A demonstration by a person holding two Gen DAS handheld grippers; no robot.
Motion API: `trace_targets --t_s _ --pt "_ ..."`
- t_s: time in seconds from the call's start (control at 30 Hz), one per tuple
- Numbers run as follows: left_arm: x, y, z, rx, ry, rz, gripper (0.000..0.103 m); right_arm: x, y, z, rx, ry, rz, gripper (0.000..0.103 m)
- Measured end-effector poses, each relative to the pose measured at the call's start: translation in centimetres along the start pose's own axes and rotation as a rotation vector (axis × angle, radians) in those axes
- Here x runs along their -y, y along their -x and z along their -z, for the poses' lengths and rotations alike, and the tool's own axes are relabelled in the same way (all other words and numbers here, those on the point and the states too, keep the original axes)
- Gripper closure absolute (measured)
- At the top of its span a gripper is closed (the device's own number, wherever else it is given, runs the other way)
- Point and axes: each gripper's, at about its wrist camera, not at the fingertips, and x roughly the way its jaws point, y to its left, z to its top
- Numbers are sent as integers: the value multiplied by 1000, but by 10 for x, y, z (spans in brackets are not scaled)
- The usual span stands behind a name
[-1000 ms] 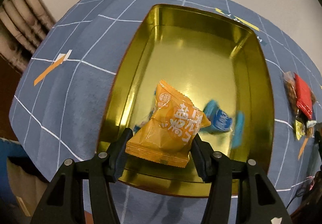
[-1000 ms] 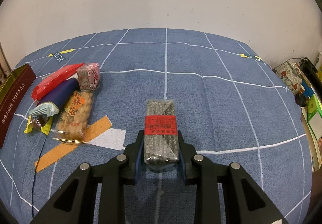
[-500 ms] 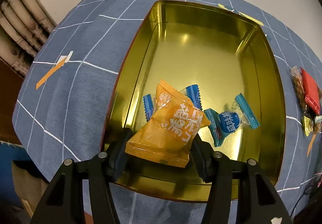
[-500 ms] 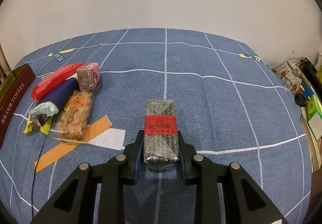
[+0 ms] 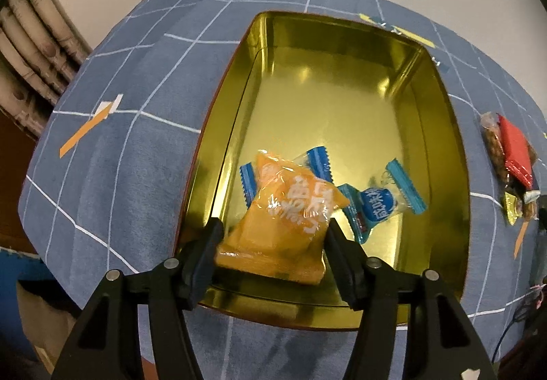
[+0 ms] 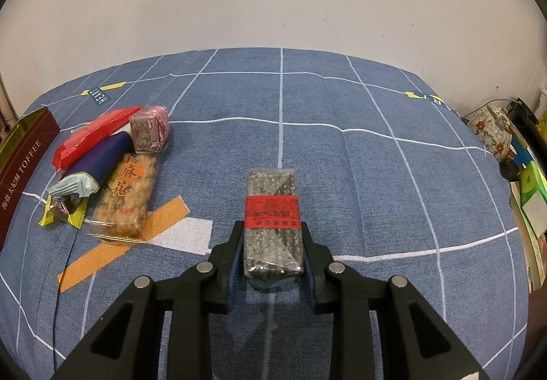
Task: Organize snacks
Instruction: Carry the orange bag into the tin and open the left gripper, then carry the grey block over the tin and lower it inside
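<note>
My left gripper [image 5: 271, 236] hangs over the near end of an open gold tin [image 5: 454, 154]. Its jaws are opening, and an orange snack packet [image 5: 283, 219] sits blurred between them, slipping loose from the pads. Two blue-wrapped candies [image 5: 379, 205] lie on the tin's floor behind it. My right gripper [image 6: 271, 243] is shut on a dark speckled bar with a red band [image 6: 273, 209], held just above the blue checked cloth [image 6: 376, 175].
A pile of snacks lies left of the right gripper: a red packet [image 6: 92, 134], a pink one [image 6: 150, 129], a clear bag of fried twists [image 6: 126, 192]. The tin's maroon side [image 6: 24, 154] is at the far left. A flowered teapot [image 6: 489, 130] and boxes stand beyond the right edge.
The left gripper's jaws have widened a little and the orange packet has tipped down and blurred. The blue candies have come to rest in the tin. The right gripper has not moved.
</note>
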Motion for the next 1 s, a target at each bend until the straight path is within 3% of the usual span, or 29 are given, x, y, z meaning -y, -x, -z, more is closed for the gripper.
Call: trace_targets --t_s 0.33,0.5,0.63,0.83,1.0 --pt "6 18 3 59 -35 8 36 -1 -1 -2 -21 -1 0 74" --pt "-3 31 10 112 12 18 35 -3 -3 -8 -58 -19 22 74" --pt "-11 40 13 144 30 27 28 -7 -3 -9 -78 -21 60 74" --pt "-20 40 13 126 56 13 28 -10 -2 -13 -108 -29 95 76" --pt "-23 51 14 173 46 2 27 -15 7 -17 -100 -57 109 76"
